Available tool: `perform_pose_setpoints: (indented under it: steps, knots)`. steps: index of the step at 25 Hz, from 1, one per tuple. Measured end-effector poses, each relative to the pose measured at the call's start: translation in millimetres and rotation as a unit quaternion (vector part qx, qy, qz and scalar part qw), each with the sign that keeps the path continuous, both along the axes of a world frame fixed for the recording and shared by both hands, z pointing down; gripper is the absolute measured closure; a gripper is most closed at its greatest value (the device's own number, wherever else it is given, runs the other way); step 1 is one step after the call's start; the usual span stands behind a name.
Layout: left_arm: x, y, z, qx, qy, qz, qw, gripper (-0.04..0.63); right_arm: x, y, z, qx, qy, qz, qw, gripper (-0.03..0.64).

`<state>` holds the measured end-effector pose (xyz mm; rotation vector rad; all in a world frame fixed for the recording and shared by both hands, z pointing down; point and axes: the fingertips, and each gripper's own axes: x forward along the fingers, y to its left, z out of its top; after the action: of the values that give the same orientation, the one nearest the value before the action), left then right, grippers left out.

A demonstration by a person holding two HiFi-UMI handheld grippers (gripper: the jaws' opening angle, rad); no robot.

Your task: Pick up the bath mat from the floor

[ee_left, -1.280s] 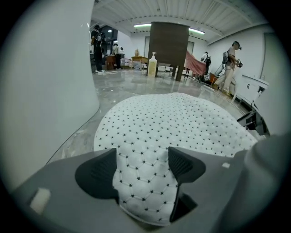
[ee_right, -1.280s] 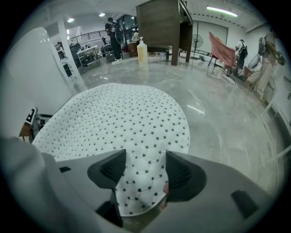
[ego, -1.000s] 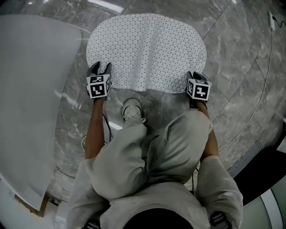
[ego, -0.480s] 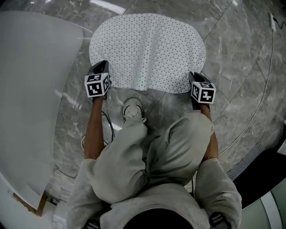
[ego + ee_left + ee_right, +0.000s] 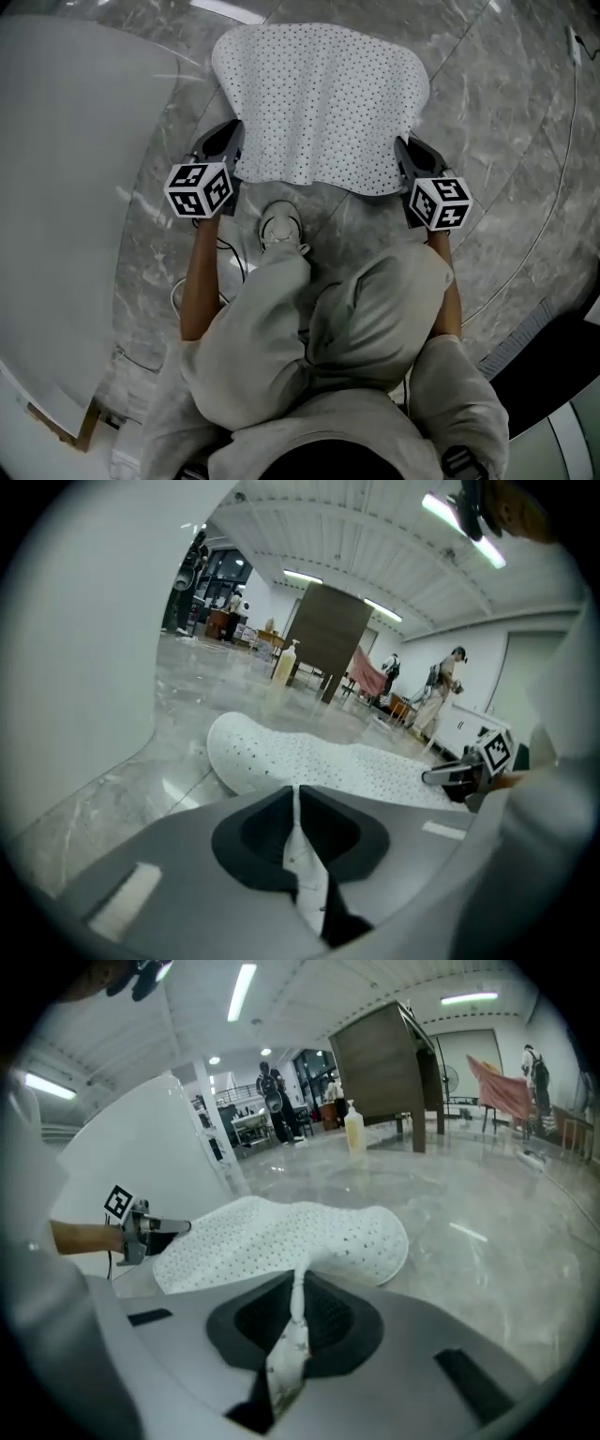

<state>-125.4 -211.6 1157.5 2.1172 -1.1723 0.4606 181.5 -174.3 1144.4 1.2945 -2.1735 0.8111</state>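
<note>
A white bath mat (image 5: 323, 103) dotted with small holes lies on the grey marble floor, its near edge lifted. My left gripper (image 5: 234, 148) is shut on the mat's near left corner. My right gripper (image 5: 405, 155) is shut on its near right corner. In the left gripper view a strip of the mat (image 5: 305, 874) is pinched between the jaws, and the rest of it stretches ahead toward the other gripper. In the right gripper view the mat (image 5: 281, 1232) rises from the jaws (image 5: 295, 1312) and spreads over the floor.
A large white rounded tub (image 5: 66, 187) stands at the left, close to the mat. The person's white shoe (image 5: 278, 230) is just behind the mat's near edge. A thin cable (image 5: 553, 187) curves over the floor at the right. A yellow bottle (image 5: 353, 1133) stands far off.
Both grippers have closed on the mat's near corners and pulled back toward me and upward. The mat's near edge has lifted and its sides have drawn inward.
</note>
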Motion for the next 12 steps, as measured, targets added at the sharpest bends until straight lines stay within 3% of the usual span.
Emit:
perform_pose_setpoints:
  steps: [8, 12]
  knots:
    - [27, -4, -49, -0.011, 0.138, -0.014, 0.9902, 0.563, -45, -23, -57, 0.037, -0.073, -0.023, 0.996, 0.583]
    - [28, -10, -84, -0.017, 0.145, -0.010, 0.9892, 0.563, -59, -26, -96, 0.034, -0.104, -0.016, 0.994, 0.583]
